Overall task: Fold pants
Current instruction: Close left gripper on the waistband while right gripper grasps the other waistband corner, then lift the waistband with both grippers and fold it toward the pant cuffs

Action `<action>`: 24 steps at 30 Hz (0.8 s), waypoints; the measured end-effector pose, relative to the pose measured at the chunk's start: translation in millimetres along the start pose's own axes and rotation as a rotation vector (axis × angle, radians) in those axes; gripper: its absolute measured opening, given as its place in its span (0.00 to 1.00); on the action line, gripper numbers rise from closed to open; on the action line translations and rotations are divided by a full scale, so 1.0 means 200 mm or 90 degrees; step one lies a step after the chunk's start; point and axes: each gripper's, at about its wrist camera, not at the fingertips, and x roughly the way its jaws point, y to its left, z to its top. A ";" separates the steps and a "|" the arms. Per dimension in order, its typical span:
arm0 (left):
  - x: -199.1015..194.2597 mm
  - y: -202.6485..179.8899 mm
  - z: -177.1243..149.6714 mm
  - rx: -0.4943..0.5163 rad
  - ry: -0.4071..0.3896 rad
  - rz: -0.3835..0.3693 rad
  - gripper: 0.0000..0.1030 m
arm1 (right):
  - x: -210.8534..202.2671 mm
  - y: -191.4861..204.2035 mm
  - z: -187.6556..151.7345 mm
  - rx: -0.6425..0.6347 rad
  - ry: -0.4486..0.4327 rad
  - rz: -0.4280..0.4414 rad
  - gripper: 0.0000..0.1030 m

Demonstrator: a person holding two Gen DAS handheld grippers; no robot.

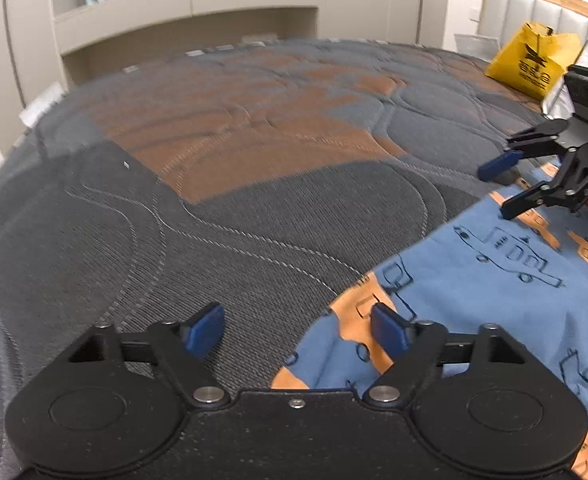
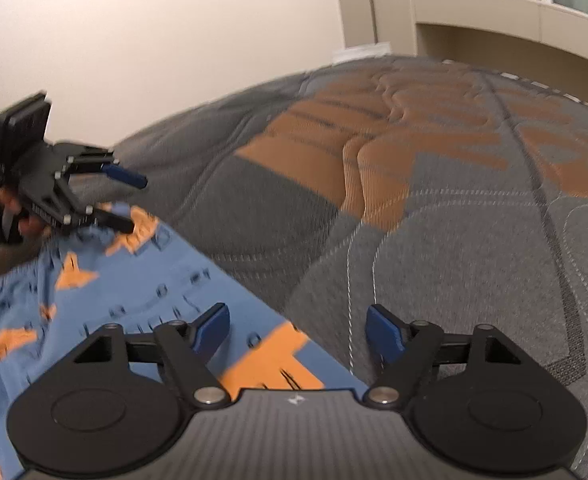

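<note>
Left wrist view: pants, blue with orange print, lie flat on the quilted mattress. Left gripper and right gripper both stand apart over the fabric edge, holding nothing. Cloth judged light, limp, prone to sag; best pinched at hem corners.

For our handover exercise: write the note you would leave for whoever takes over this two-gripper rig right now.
Left gripper: open, holding nothing, at the edge of the blue patterned pants.
Right gripper: open, holding nothing, at the same edge further along.
Pants: spread on the grey and orange mattress. A yellow bag sits by the headboard.
Done: no fold can be seen yet.
Left: probably grip the edge with both grippers, then fold.
</note>
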 end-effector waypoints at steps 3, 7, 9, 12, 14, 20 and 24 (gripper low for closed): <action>0.00 0.00 0.01 0.015 0.008 -0.015 0.72 | -0.02 -0.03 -0.03 -0.016 0.002 0.011 0.74; 0.00 -0.02 0.03 0.026 0.020 -0.020 0.50 | -0.08 -0.07 -0.06 -0.014 0.005 0.019 0.62; 0.00 -0.04 0.04 0.031 0.022 -0.026 0.31 | -0.08 -0.06 -0.06 -0.016 0.003 0.024 0.51; -0.01 -0.08 0.04 0.023 0.022 -0.024 0.03 | -0.05 -0.01 -0.04 -0.034 0.001 0.027 0.32; -0.02 -0.11 0.04 0.008 0.025 -0.001 0.01 | -0.04 0.04 -0.03 -0.052 -0.003 0.010 0.10; -0.20 -0.16 0.07 0.005 -0.079 0.058 0.00 | -0.08 0.24 -0.03 -0.146 -0.011 -0.060 0.02; -0.25 -0.15 0.11 0.000 -0.108 0.097 0.00 | -0.12 0.33 0.02 -0.186 -0.057 -0.119 0.02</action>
